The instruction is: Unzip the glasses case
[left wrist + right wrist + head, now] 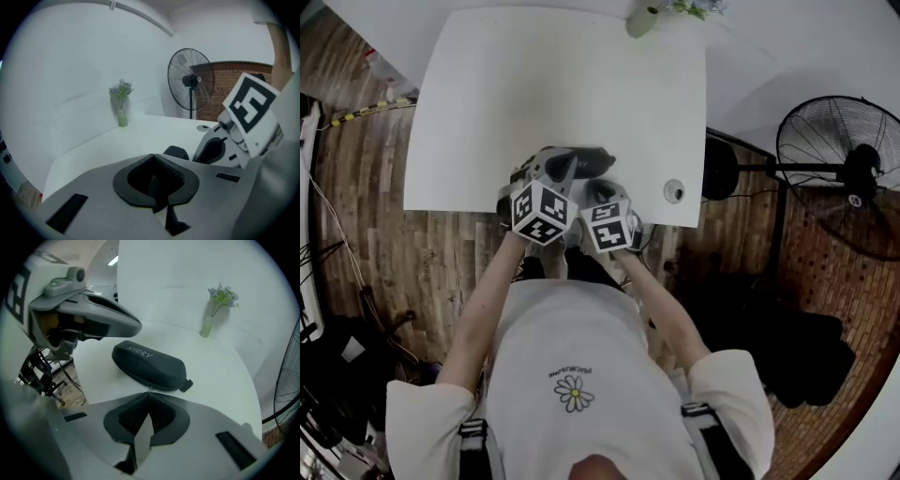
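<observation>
A dark zippered glasses case [147, 364] lies on the white table [562, 84] near its front edge, lid down. In the head view the case [592, 157] shows just beyond both grippers. My right gripper [148, 393] is shut, with the small metal zipper pull [149, 389] pinched at its tips against the case's near seam. My left gripper [153, 157] is shut with nothing visible between its pads. It hovers over the case's left end, whose dark end [177, 152] peeks out past its tips. In the right gripper view, the left gripper [93, 315] hangs above the case.
A small vase of flowers [206, 326] stands at the table's far edge. A round cable grommet [674, 191] sits at the front right corner. A standing fan [853, 173] is on the wooden floor to the right. Bare table lies beyond the case.
</observation>
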{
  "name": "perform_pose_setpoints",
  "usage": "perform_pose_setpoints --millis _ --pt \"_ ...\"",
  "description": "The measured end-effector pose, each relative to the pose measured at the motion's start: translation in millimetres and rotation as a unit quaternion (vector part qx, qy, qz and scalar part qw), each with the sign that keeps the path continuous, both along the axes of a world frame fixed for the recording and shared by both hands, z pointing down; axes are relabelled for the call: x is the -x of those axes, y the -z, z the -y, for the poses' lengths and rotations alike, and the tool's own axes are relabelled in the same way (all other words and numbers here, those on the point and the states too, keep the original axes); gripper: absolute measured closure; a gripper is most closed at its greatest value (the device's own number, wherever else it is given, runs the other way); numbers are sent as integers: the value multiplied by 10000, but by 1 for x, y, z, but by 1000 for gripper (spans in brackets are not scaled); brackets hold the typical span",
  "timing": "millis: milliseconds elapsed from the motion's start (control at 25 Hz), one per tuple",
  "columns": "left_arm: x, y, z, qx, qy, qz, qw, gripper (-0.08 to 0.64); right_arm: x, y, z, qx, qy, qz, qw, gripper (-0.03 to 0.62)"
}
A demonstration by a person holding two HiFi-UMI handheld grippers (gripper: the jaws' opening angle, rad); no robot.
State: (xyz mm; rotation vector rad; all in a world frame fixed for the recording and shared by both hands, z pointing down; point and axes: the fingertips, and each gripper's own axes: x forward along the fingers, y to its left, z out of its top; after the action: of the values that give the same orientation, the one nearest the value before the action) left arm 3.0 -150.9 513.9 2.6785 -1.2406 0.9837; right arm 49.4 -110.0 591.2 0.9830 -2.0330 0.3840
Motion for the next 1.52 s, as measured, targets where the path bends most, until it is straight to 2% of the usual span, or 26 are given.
perform_pose_setpoints --millis 160,320,440,640,840,920,1000,1160,1240,1360,1440,1520 --pt "-11 -22 -12 245 -243 320 9989 548 11 0 -28 -51 40 15 10000 584" --pt "-9 -26 -18 124 -110 52 9998 548 5 2 -31 -168 77 -114 9998 584" --pt "-11 -26 -17 117 -96 87 9998 548 -2 4 -30 -402 382 -456 9974 584" --pt "-13 -27 -17 132 -15 11 9999 548 -28 3 -26 -509 633 -820 9933 584" --pt "-15 -28 -15 175 -2 24 9998 548 -50 6 -6 -519 815 -946 9908 584" --pt "-15 -29 -15 217 -11 -2 9998 548 -53 8 4 -460 1032 -989 9887 584" --pt "-14 -29 -16 266 -9 -4 9996 548 -52 8 11 -394 1522 -1133 9810 584" --pt "-14 -29 -13 329 73 -31 9994 548 -48 8 25 -216 2553 -1259 9584 584" --pt "-16 -29 -12 335 146 -28 9993 548 -44 8 35 -216 2990 -1402 9437 584" --pt "-17 -30 -10 356 220 -17 9991 548 -34 5 48 -296 3626 -1706 9157 584" --pt "-17 -30 -10 367 261 -34 9990 548 -32 2 50 -305 3935 -1828 9005 584" --pt "-16 -30 -10 357 325 -55 9988 548 -31 1 49 -287 4045 -1805 8961 584"
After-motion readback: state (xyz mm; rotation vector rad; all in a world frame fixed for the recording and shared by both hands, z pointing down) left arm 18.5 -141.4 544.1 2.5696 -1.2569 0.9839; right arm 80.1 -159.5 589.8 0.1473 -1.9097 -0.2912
